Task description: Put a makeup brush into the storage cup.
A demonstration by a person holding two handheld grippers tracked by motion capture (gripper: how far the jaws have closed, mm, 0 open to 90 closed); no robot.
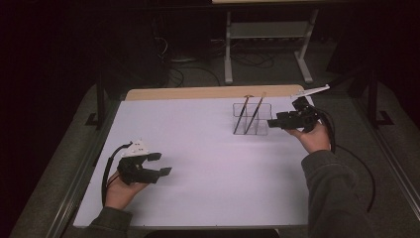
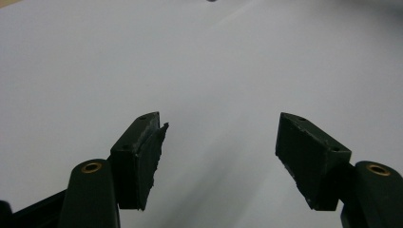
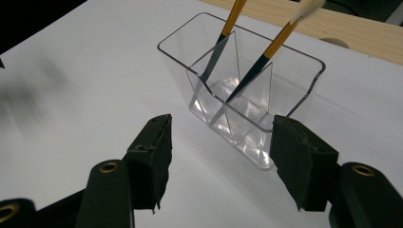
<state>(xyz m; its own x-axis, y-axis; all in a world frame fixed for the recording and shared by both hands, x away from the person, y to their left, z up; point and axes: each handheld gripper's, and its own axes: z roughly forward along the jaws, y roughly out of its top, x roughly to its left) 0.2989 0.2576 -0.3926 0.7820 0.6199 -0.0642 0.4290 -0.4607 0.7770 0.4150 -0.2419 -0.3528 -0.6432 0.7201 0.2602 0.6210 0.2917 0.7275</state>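
Two grippers are working over one white table (image 1: 208,158), and one clear holder (image 1: 252,119) with two brushes is standing on it. At the left, the left gripper (image 1: 163,163) is resting low near the table's near edge, held from below by a hand (image 1: 119,193), its jaws spread wide with nothing between them; in the left gripper view the left gripper (image 2: 221,147) is looking at bare white surface. Further right, toward the far edge, the holder (image 3: 242,90) is standing upright, split into compartments by clear dividers. One brush (image 3: 223,38) is leaning in the left compartment and the second brush (image 3: 266,52) in the one beside it; their tops are cut off by the frame in the right gripper view, and their tips are hard to make out in the high view. At the far right, the right gripper (image 1: 271,122) is pointing at the holder's side, just beside it, its jaws parted and gripping nothing; in its own view the right gripper (image 3: 221,147) is sitting close before the holder's near corner, and whether one jaw is touching the wall is not clear.
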